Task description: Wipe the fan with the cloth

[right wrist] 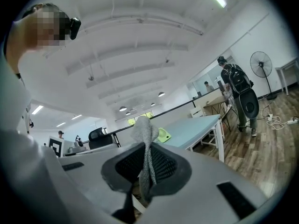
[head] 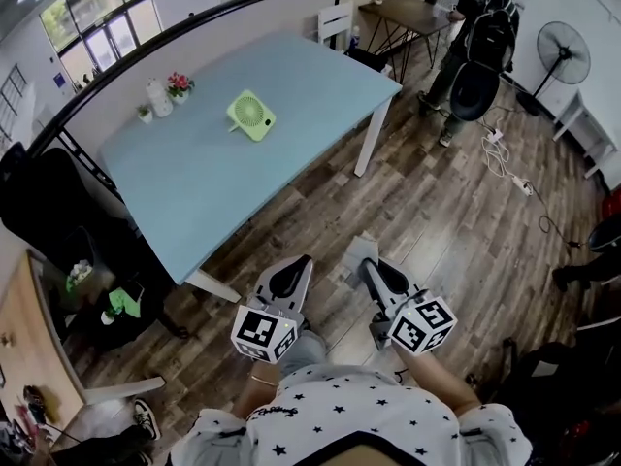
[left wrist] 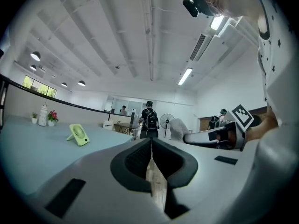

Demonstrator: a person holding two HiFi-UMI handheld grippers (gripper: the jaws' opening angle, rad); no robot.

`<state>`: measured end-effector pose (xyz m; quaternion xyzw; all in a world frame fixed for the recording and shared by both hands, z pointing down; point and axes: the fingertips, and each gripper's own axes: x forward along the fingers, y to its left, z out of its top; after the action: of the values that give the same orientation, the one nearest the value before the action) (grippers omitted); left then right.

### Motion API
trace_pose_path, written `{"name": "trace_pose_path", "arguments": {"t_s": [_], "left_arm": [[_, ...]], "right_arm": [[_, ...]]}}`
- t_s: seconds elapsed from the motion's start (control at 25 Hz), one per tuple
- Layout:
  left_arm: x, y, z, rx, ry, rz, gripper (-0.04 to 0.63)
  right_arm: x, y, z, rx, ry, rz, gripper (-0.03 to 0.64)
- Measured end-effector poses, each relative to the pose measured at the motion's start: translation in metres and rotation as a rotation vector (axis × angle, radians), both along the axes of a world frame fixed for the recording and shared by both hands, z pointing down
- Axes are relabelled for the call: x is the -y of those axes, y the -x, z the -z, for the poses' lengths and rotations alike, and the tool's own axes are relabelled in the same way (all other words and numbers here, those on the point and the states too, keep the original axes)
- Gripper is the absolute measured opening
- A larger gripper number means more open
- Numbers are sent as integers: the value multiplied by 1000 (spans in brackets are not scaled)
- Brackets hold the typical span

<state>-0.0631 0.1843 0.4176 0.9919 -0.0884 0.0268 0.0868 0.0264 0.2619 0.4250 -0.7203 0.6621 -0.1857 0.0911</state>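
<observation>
A small light-green fan (head: pixel 250 115) stands on the light-blue table (head: pixel 223 192), far ahead of both grippers. In the left gripper view the fan (left wrist: pixel 79 135) shows at the left on the tabletop. My left gripper (head: pixel 295 266) (left wrist: pixel 151 146) is shut with nothing between its jaws. My right gripper (head: pixel 370 263) (right wrist: pixel 145 158) is shut on a grey cloth (right wrist: pixel 144 136), which sticks up past its tips (head: pixel 359 250). In the right gripper view the fan (right wrist: pixel 163 135) peeks out behind the cloth. Both grippers hang close to the person's body over the wooden floor, short of the table's near corner.
A flower pot (head: pixel 179 84), a white jar (head: pixel 158 97) and a small plant (head: pixel 145 114) stand at the table's far edge. A person with a backpack (head: pixel 480 37) stands by a brown table (head: pixel 412 13). A pedestal fan (head: pixel 564 54) and floor cables (head: pixel 505 158) are at the right.
</observation>
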Motion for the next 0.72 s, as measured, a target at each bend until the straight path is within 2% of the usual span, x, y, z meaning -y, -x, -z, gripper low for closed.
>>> {"name": "trace_pose_path", "arguments": {"t_s": [0.28,0.48,0.72], "left_arm": [[41,-20,14,-22,-10,-34,32],[76,-17,15,-20,-19,-7,32],[114,-3,16,-15,-30,41,32]], "right_arm": [[37,-18,10,-6,6,-31,29],[73,-26,18,-22,-13,-24,29],[116,-21,18,6,-24,12,31]]}}
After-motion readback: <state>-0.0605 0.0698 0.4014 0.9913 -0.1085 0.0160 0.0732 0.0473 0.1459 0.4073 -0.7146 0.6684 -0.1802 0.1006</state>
